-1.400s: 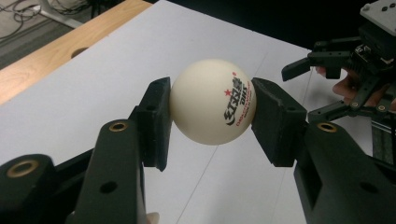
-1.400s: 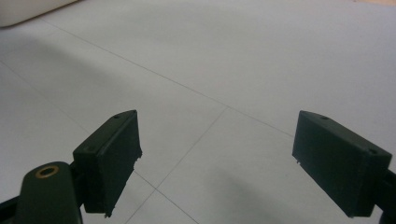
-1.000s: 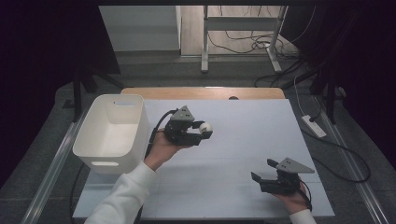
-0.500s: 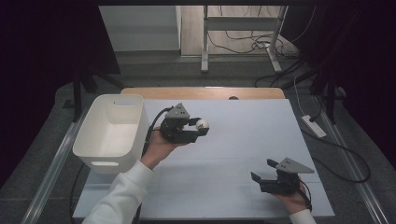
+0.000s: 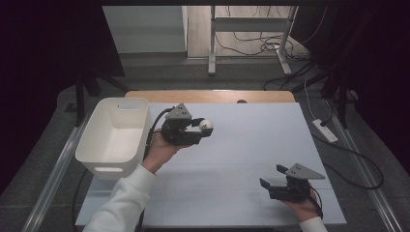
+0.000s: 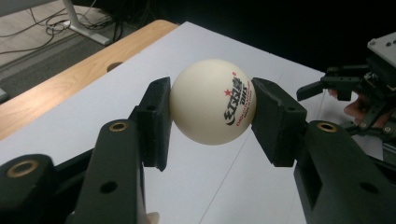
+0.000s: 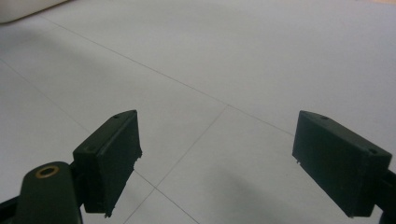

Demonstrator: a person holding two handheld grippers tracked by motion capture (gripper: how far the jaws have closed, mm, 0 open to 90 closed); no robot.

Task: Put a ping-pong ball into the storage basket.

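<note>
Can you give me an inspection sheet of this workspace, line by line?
Surface: white tabletop, bare in the middle, wooden edge at the far side.
Job's things: white ping-pong ball with red and black print; empty white bin at the table's left.
Clutter: nothing seen.
Grippers: left claw clamps the ball above the table; right claw open, low over the table, nothing between its jaws.
Cables: black cable trails from the left claw; loose cables on the floor.
Surroundings: dark, metal frame legs beyond the table.
</note>
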